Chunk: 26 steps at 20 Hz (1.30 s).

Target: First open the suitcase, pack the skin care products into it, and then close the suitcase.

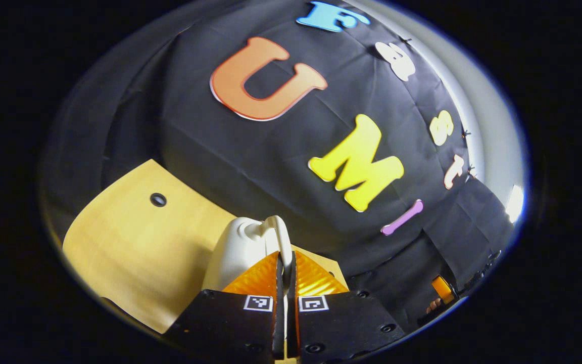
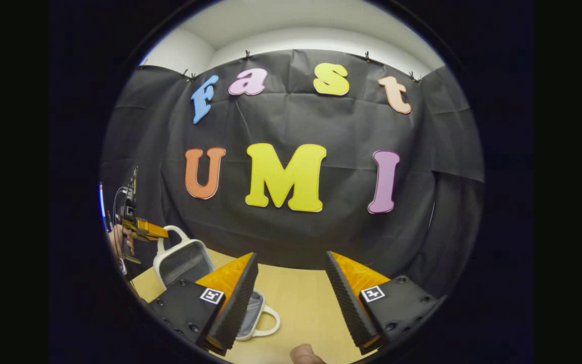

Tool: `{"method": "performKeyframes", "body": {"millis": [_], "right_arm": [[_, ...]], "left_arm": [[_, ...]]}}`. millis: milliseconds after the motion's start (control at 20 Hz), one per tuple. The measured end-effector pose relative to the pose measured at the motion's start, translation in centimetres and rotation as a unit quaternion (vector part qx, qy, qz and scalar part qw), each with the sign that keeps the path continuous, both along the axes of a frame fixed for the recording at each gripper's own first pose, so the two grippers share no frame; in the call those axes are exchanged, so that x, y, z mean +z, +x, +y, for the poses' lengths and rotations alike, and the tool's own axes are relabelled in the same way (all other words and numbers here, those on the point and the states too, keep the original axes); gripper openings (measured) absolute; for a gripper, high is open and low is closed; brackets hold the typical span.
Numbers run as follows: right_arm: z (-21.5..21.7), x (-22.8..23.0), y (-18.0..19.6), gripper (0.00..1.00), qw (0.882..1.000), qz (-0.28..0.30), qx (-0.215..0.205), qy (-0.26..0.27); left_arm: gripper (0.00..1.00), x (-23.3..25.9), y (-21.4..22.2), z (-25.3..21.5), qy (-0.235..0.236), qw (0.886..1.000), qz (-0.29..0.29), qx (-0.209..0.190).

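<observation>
The small white suitcase lies open on the wooden table (image 2: 301, 303). Its lid (image 2: 182, 263) stands upright, grey-lined inside, and its lower half (image 2: 258, 308) rests flat behind my right gripper's left finger. In the left gripper view my left gripper (image 1: 285, 263) is shut on the lid's white handle (image 1: 277, 235), with the white shell (image 1: 233, 253) just to its left. The right gripper view shows that same gripper (image 2: 144, 231) far left, clamping the handle loop (image 2: 172, 233). My right gripper (image 2: 291, 298) hangs open over the table with nothing between its fingers.
A hand (image 2: 118, 241) holds the left gripper at the far left edge. A fingertip (image 2: 305, 355) pokes in at the bottom of the right gripper view. The table (image 1: 129, 253) has a small dark hole (image 1: 158, 199). Black cloth walls off the back.
</observation>
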State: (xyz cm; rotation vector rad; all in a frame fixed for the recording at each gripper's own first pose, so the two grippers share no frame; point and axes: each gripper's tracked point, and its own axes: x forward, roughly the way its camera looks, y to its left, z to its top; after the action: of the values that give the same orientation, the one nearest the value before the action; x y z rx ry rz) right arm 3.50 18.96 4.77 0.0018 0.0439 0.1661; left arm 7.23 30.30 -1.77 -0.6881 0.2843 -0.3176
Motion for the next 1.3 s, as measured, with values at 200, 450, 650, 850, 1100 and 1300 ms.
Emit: {"method": "performKeyframes", "body": {"millis": [200, 450, 650, 850, 1100, 1300], "right_arm": [[-1.1, 0.0, -0.1, 0.8, 1.0, -0.006, 0.001, -0.007], [-4.2, -1.7, 0.0, 0.8, 1.0, 0.011, -0.003, -0.01], [-7.2, -3.5, 0.1, 0.8, 1.0, 0.025, 0.006, -0.013], [-11.3, -5.7, 0.2, 0.8, 0.999, 0.043, 0.023, -0.017], [-16.8, -7.8, 1.7, 0.8, 0.998, 0.058, -0.003, -0.002], [-20.1, -8.6, 2.2, 0.79, 0.998, 0.057, -0.02, 0.014]], "left_arm": [[0.05, 0.2, -0.6, -6.2, -0.002, 0.999, 0.009, -0.039], [0.05, -1.2, -0.4, -12.8, 0.016, 0.998, 0.026, -0.061], [0.05, -3.6, 0.6, -17.5, 0.038, 0.996, 0.049, -0.07], [0.05, -5.8, 0.6, -21.6, 0.095, 0.99, 0.081, -0.066], [0.05, -11.2, 0.6, -26.0, 0.175, 0.974, 0.122, -0.074], [0.05, -16.0, -0.3, -28.5, 0.259, 0.948, 0.16, -0.087]]}}
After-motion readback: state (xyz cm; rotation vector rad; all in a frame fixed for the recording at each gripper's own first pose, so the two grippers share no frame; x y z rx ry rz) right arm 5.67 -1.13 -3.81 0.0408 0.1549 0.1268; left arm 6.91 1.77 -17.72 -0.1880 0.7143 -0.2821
